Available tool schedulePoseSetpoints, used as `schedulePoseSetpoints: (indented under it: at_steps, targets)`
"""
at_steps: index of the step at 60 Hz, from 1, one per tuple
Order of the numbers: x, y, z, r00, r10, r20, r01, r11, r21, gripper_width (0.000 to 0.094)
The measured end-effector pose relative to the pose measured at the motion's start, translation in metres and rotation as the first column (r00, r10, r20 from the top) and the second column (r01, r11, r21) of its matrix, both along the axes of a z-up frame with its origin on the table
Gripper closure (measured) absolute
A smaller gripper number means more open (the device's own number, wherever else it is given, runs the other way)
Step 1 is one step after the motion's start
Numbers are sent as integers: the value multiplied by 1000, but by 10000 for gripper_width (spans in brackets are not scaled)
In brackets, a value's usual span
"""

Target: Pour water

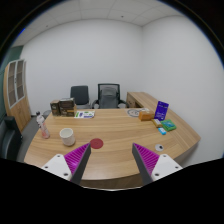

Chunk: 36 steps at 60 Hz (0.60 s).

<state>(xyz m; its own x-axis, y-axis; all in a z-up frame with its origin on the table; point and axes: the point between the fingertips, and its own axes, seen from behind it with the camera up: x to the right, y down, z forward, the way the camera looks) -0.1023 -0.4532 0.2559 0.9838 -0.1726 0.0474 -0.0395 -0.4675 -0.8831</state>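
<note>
My gripper (112, 160) is open and empty, held high over the near edge of a long wooden table (115, 135); its two fingers with magenta pads (76, 157) spread wide apart. Beyond the left finger, a white cup (67, 136) stands on the table. A clear bottle with a pinkish cap (43, 126) stands further left. A small red round coaster (97, 143) lies just ahead of the fingers. Nothing is between the fingers.
Two office chairs (95, 96) stand behind the table. A brown box (65, 107) and papers (85, 114) lie at the far left, a purple stand-up card (161, 112), an orange item and green booklet (166, 126) at the right. A wooden cabinet (15, 88) is against the left wall.
</note>
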Motion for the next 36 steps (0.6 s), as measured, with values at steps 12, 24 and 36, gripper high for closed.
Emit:
schedulePoseSetpoints:
  at_steps: [12, 24, 36]
  targets:
    - [-18, 2, -18, 1000, 11, -21, -12, 1000, -21, 81]
    - [-92, 10, -45, 994, 106, -42, -107, 994, -38, 79]
    - [-217, 51, -72, 977, 189, -98, -191, 981, -13, 76]
